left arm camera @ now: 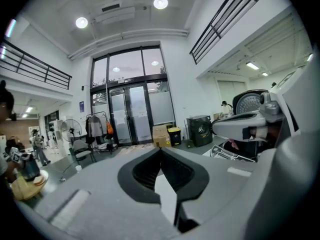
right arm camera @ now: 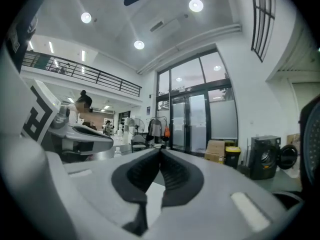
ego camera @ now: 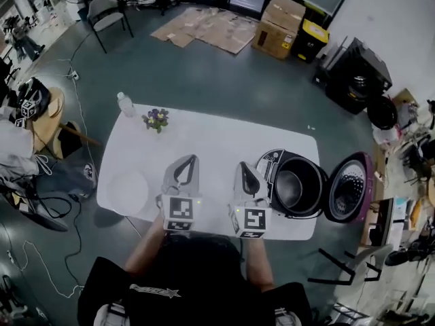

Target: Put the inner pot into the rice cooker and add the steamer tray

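Pale tray (ego camera: pixel 128 192) faint against white table (ego camera: pixel 224 141)

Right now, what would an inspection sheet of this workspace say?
Surface: white table.
Job's things: rice cooker at the table's right end, lid swung open. A dark inner pot appears seated in it. White steamer tray lies at the left end.
Clutter: water bottle and small flowers at the far edge.
Grippers: left gripper and right gripper side by side over the table, fingers together, nothing held.
Cables: white cables on the floor at left.
Surroundings: cardboard boxes, chair.
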The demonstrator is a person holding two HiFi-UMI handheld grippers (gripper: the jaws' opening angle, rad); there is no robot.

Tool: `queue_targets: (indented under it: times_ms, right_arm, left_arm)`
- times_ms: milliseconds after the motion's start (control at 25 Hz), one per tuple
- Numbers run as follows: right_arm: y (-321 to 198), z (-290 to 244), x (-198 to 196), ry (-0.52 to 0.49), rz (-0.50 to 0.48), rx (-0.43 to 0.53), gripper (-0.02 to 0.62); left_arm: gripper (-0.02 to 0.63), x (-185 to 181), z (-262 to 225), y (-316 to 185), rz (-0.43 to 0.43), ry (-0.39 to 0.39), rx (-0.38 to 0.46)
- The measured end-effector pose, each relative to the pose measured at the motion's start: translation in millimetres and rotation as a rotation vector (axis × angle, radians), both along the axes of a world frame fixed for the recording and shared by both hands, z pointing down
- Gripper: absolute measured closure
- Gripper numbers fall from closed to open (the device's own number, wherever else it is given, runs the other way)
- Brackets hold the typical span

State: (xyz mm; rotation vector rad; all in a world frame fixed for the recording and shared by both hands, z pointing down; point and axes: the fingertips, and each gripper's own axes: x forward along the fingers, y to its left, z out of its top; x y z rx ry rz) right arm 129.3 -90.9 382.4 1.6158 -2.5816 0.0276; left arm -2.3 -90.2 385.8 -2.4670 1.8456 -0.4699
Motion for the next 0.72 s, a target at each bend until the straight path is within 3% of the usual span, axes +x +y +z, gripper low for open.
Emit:
queue_targets:
  times_ms: [400,720]
  right_arm:
    - [-8.0,23.6,-141.2,-0.016,-0.245,-0.035,0.589]
    - [4.6,38.2,-230.1,0.006,-0.45,-0.074,0.589]
  left_arm:
    - [0.597,-135.0,14.5,24.0,-0.243,-0.005,-0.009]
    - [0.597,-212.6,31.0,58.1,-0.443,0.007,-0.048]
